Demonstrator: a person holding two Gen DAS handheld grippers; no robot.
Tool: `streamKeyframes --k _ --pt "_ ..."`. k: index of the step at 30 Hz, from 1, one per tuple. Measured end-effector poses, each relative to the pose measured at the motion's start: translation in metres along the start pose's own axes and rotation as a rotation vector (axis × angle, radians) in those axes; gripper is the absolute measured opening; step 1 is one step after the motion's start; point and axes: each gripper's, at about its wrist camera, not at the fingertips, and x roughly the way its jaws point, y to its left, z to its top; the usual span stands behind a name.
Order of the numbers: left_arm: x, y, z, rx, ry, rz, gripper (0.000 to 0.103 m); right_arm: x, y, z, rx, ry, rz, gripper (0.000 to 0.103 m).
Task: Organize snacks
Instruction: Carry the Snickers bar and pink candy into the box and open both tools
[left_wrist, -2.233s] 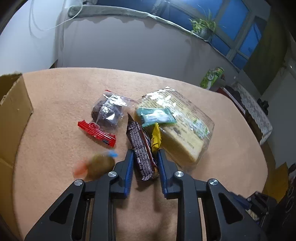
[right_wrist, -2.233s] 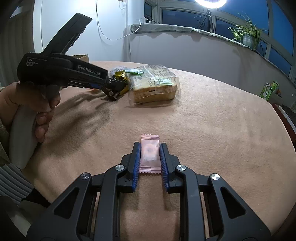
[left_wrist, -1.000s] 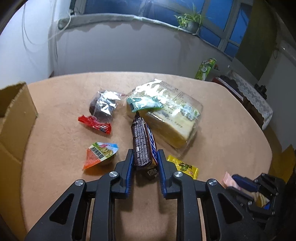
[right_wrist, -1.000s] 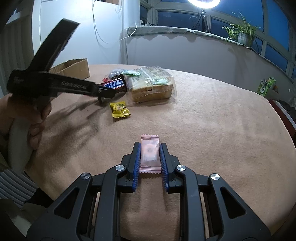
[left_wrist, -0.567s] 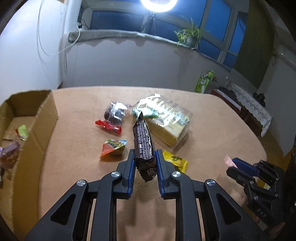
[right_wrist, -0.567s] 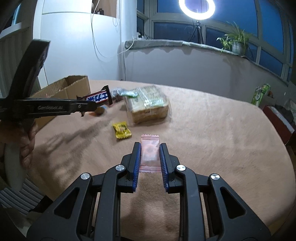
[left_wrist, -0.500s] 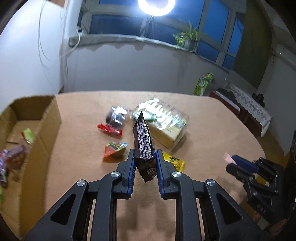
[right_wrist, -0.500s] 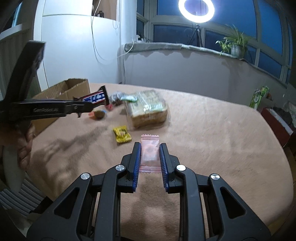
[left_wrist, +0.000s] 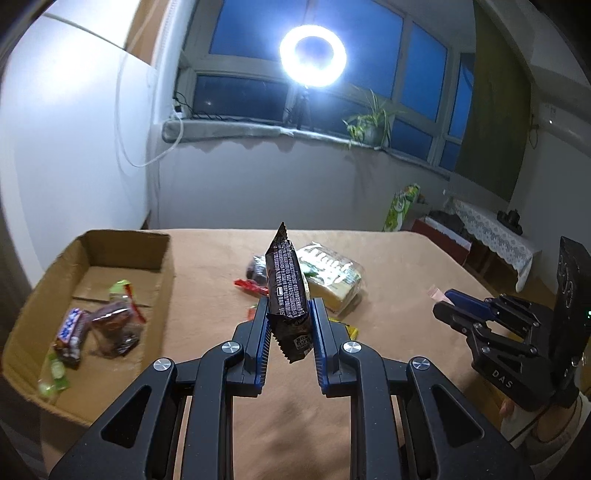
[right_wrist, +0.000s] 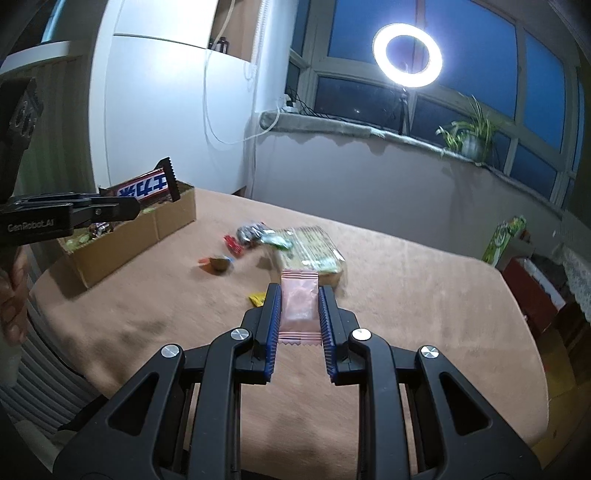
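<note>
Blue-padded and black-framed, my left gripper (left_wrist: 289, 325) is clamped on a dark chocolate bar (left_wrist: 287, 291), gripped near its lower end so most of the wrapper stands up above the pads, clear of the table (left_wrist: 399, 258). My right gripper (right_wrist: 299, 314) pinches a small pink sachet (right_wrist: 298, 301) across its width, crimped bottom edge poking out below the pads — both tongs drawn narrow around their loads.

I judge both packets light. The bar looks fairly stiff, its foil slick enough to slide if I loosen off; a hold nearer mid-length would steady it. The sachet looks soft and flat, best taken by its edges as now.

Beyond the tongs, loose snacks lie on the tan cloth: a yellow packet (right_wrist: 257, 298) just past my right pads, a small orange-tipped sweet (right_wrist: 218, 263), a red wrapper (right_wrist: 232, 243), and a clear bag of sliced cake (right_wrist: 310, 251).

Farther left sits the cardboard box (left_wrist: 166, 273), open-topped, already holding several wrapped sweets. I judge that is where the bar belongs — the carry across looks like the step in hand.
</note>
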Motion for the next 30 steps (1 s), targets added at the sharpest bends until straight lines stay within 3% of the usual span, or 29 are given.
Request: streamKeyframes --k 8,17,30 --pt "-0.038 0.035 -0.005 -0.048 -0.066 0.061 0.019 0.009 0.045 0.026 -0.079 -0.022 0.051 0.021" --pt "-0.073 0.089 -0.018 -0.125 -0.097 0.164 0.019 0.028 0.120 0.059 -0.179 -0.063 0.168 0.021" --pt "-0.078 0.134 -0.027 -0.186 -0.084 0.218 0.019 0.058 0.191 0.097 -0.279 -0.106 0.272 0.021"
